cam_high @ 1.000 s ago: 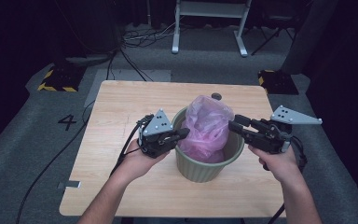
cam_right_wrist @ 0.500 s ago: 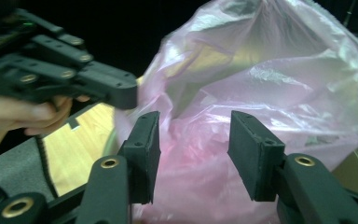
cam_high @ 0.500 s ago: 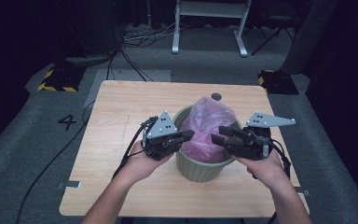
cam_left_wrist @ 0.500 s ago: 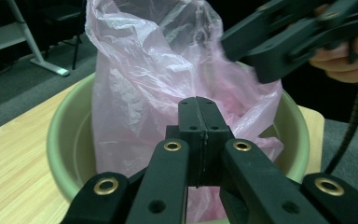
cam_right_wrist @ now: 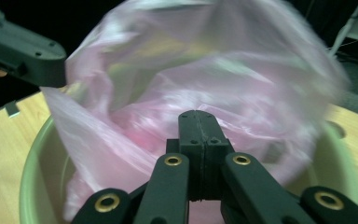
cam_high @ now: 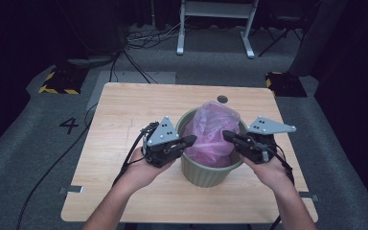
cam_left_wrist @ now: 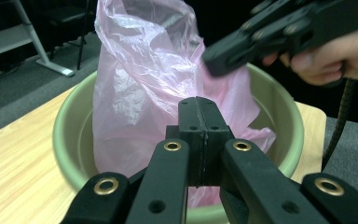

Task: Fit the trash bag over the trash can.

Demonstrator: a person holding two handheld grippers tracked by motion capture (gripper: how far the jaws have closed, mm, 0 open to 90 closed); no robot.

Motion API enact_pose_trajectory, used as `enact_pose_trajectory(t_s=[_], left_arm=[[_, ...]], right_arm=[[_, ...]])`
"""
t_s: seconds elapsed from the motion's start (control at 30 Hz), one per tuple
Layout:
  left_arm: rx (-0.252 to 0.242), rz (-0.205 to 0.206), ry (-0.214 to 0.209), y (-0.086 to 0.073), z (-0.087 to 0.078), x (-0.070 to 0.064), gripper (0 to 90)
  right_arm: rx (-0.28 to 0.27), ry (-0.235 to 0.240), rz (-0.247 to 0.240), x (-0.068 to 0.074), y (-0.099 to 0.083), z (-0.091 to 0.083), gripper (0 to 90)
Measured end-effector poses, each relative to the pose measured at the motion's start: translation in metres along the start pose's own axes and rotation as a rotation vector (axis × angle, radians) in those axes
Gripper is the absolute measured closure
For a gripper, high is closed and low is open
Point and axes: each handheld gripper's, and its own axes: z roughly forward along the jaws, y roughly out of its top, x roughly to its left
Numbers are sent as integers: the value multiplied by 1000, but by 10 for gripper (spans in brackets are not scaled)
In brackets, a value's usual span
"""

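Item 1: table. Light wood top, rectangular, with a small dark round hole near its far edge. It stands on grey carpet.

Item 2: green bin. Round, pale green, ribbed outer wall. It stands upright on the table, nearer the near edge than the far one and somewhat toward the right edge. In the left gripper view its rim curves round the bag on both sides.

Item 3: pink bag. Thin, translucent, crumpled plastic. It sits inside the green bin and rises loosely above the rim, its top bunched and open-looking. In the right gripper view the bag is blurred; in the left gripper view the creased film is sharp.

Item 4: left gripper. Held in the person's left hand at the left side of the bin, with the tips over the rim and against the bag. In its own view the jaws are pressed together with no gap; whether any film is pinched between them cannot be told.

Item 5: right gripper. Held in the person's right hand at the right side of the bin, tips reaching inward to the bag. Its own view shows the jaws closed flat against each other, with pink film just beyond them; a pinch on the film cannot be confirmed. From the left gripper view it appears to touch the bag's upper right side.

Item 6: surroundings. Cables and a white frame lie on the floor beyond the far edge.
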Motion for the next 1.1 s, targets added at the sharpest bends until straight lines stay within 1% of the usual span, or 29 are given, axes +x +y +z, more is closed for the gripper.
enact_pose_trajectory(t_s=[0.07,0.2,0.33,0.37,0.43,0.6,0.67,0.7,0.73,0.77,0.83,0.87,0.97,1.0,1.1], left_arm=[[2,-10,6,-3,-4,3,899],[3,-27,24,-9,-12,9,898],[10,-44,49,-13,-19,14,899],[14,-47,49,-14,-20,16,898],[11,-57,66,-17,-22,20,899],[14,-101,89,-23,-27,35,899],[25,-108,106,-25,-28,41,899],[29,-111,121,-27,-29,45,899],[29,-125,135,-28,-30,49,899],[26,-144,132,-30,-32,53,899],[28,-165,151,-33,-33,60,899],[29,-176,151,-35,-34,62,898],[34,-182,174,-39,-33,67,899],[42,-173,189,-39,-33,68,899],[44,-184,189,-41,-32,73,898]], right_arm=[[-14,-11,20,-7,0,-8,900],[-32,-51,39,-21,-1,-23,900],[-37,-88,62,-33,-4,-32,900],[-39,-92,69,-36,-5,-34,900],[-38,-103,84,-41,-7,-37,900],[-36,-119,120,-55,-15,-40,900],[-33,-125,126,-58,-17,-41,900],[-34,-138,128,-59,-18,-43,900],[-39,-144,134,-61,-19,-44,900],[-39,-147,139,-64,-19,-46,900],[-41,-166,146,-68,-21,-50,900],[-42,-168,153,-71,-22,-51,900],[-48,-182,168,-77,-24,-55,900],[-53,-181,173,-79,-24,-56,900],[-44,-204,175,-84,-27,-57,900]])
